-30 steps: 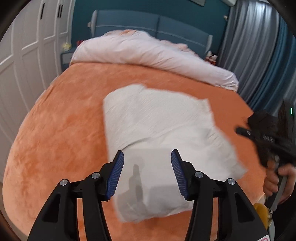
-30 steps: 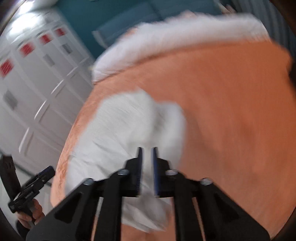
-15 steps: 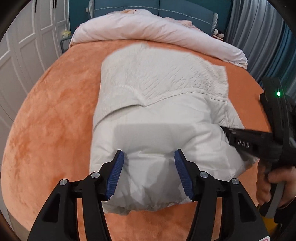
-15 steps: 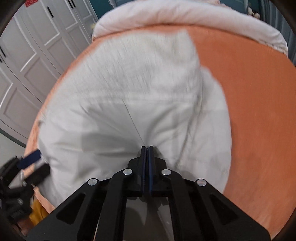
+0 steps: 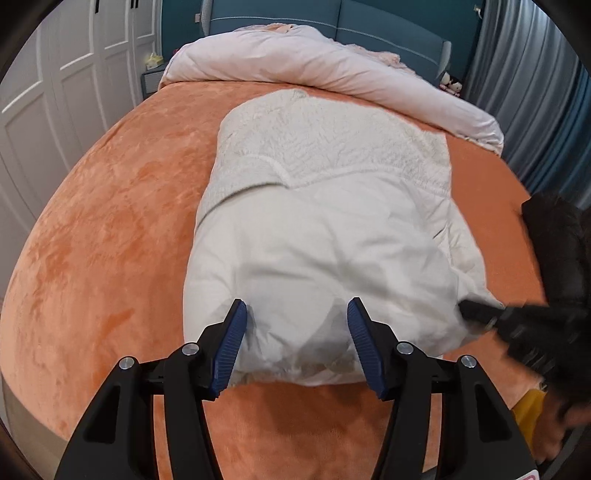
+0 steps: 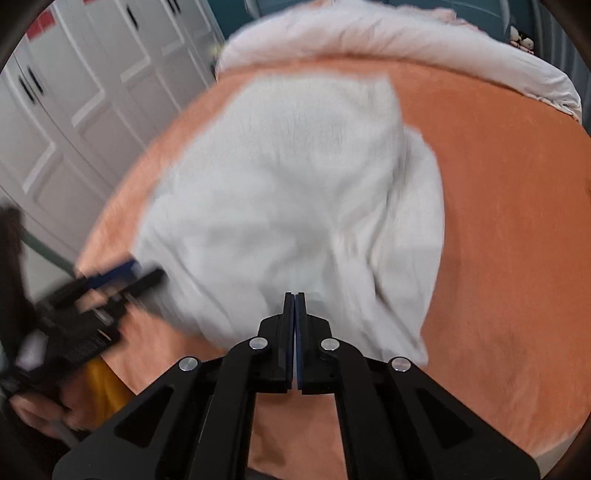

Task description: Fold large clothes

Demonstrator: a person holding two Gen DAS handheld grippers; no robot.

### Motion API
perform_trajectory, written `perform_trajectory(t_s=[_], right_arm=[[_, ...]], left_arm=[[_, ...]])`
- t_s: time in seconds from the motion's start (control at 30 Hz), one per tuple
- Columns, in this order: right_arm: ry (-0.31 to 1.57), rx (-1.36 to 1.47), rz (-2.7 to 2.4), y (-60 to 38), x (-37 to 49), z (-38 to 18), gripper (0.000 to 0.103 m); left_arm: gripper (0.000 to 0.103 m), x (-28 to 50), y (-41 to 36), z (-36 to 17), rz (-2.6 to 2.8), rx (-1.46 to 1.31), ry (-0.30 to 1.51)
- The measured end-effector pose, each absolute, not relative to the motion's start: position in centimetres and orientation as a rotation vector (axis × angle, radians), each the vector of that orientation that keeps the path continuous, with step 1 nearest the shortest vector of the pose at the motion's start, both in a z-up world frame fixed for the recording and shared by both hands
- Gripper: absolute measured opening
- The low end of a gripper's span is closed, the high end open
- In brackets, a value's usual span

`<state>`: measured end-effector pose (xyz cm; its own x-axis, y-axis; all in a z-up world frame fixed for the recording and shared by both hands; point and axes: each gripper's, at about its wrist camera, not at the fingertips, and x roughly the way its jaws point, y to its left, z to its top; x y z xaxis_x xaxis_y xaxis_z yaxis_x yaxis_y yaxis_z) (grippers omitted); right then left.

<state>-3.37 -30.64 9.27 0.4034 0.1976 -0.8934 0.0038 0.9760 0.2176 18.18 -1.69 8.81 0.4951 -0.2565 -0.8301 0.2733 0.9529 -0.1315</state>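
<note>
A large white padded garment (image 5: 317, 236) lies folded into a thick bundle on the orange bed (image 5: 103, 229), fleecy lining showing at its far end. My left gripper (image 5: 295, 343) is open, its blue-padded jaws straddling the near edge of the bundle without gripping it. My right gripper (image 6: 294, 317) has its jaws pressed together at the garment's (image 6: 295, 192) near edge; no cloth shows between them. It appears in the left wrist view (image 5: 484, 314) as a blurred black tip at the bundle's right corner. The left gripper shows blurred in the right wrist view (image 6: 110, 280).
A rolled pale pink duvet (image 5: 332, 70) lies across the head of the bed before a blue headboard (image 5: 369, 29). White wardrobe doors (image 5: 55, 92) stand on the left, grey-blue curtains (image 5: 528, 92) on the right. Something yellow (image 5: 528, 413) sits below the bed's near right edge.
Both grippers came down and forward to the bundle's near edge. The right gripper closed fully, then drew back a little; the garment went from a loose sheet to a puffy folded bundle.
</note>
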Motion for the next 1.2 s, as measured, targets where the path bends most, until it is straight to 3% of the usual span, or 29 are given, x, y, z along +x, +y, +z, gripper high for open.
perform_trajectory(t_s=[0.17, 0.47, 0.6, 0.87, 1.2], right_arm=[[1.190, 0.216, 0.071, -30.8, -5.1, 6.2, 0.000], [0.949, 0.194, -0.009, -31.3, -7.3, 13.1, 0.005], [0.890, 0.162, -0.049, -31.5, -8.2, 14.1, 0.026], [0.849, 0.109, -0.144, -30.4, -11.4, 13.8, 0.050], [0.848, 0.088, -0.169, -28.6, -14.2, 12.6, 0.058]], left_arm=[[0.061, 17.5, -2.3, 8.4, -0.277, 0.058, 1.006], [0.062, 15.5, -2.8, 10.2, -0.189, 0.074, 0.958], [0.062, 14.3, -3.4, 10.5, -0.149, 0.112, 0.934], [0.062, 11.9, -3.5, 10.5, -0.121, 0.115, 0.896], [0.062, 9.3, -3.4, 10.2, -0.107, 0.113, 0.869]])
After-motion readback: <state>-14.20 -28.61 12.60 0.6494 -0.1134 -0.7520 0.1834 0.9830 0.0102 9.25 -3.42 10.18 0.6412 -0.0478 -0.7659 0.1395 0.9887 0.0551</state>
